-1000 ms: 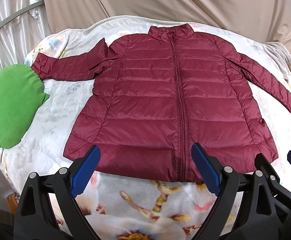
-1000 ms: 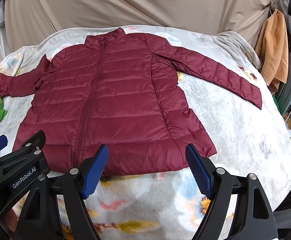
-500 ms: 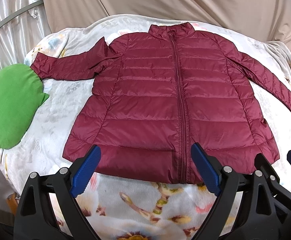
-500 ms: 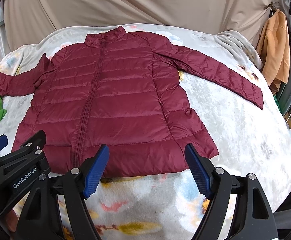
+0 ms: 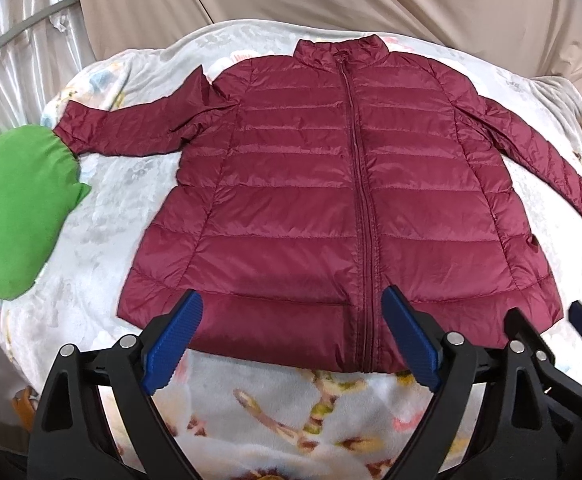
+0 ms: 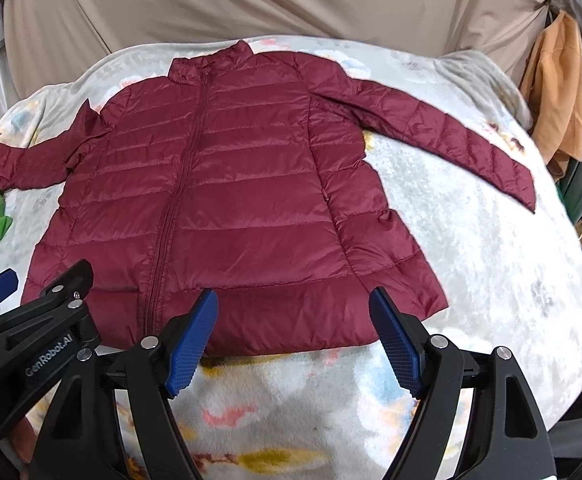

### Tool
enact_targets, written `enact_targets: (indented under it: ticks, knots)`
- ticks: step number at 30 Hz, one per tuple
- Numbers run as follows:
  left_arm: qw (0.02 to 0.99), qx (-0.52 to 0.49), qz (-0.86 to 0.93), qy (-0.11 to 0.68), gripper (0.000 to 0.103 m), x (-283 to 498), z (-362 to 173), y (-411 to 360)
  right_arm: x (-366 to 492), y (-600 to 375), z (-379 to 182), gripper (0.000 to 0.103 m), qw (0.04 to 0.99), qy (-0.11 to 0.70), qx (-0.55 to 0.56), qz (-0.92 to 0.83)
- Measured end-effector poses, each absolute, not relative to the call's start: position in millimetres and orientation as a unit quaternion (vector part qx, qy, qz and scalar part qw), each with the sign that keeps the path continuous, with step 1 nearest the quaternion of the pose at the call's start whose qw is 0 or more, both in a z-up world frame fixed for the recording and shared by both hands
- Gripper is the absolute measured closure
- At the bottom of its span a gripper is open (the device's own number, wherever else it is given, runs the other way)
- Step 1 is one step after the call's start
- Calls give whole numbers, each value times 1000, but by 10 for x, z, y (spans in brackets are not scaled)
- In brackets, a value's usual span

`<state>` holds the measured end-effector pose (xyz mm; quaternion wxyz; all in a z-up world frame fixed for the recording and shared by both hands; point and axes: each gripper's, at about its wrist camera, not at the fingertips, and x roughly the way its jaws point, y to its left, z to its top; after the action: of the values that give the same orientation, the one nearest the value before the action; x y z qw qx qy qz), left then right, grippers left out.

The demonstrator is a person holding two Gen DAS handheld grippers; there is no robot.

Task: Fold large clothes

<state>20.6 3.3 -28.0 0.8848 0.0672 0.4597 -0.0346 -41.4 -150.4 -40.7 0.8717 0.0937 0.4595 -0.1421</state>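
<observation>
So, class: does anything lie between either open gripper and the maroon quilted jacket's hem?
Nothing visible does. Left gripper and right gripper sit open over the maroon quilted jacket's hem; the green cushion lies aside.

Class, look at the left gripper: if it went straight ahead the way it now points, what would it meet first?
Most likely the near hem of the maroon jacket, just left of its zip. The left gripper is open and aimed there, though its height above the blanket is unclear.

A floral blanket [image 5: 275, 404] carries a spread maroon jacket [image 5: 311, 208] and, seemingly, a green cushion [image 5: 15, 208].
</observation>
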Motion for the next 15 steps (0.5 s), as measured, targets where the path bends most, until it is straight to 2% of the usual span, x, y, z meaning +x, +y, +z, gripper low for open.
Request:
enact_targets:
  ticks: [7, 15]
  knots:
    - [882, 28, -1, 470, 12, 574, -352, 352, -366, -2655, -611, 26, 850, 448, 206, -184]
    - [881, -5, 53, 471, 12, 1113, -526, 746, -506, -5027, -776, 26, 804, 347, 341, -342]
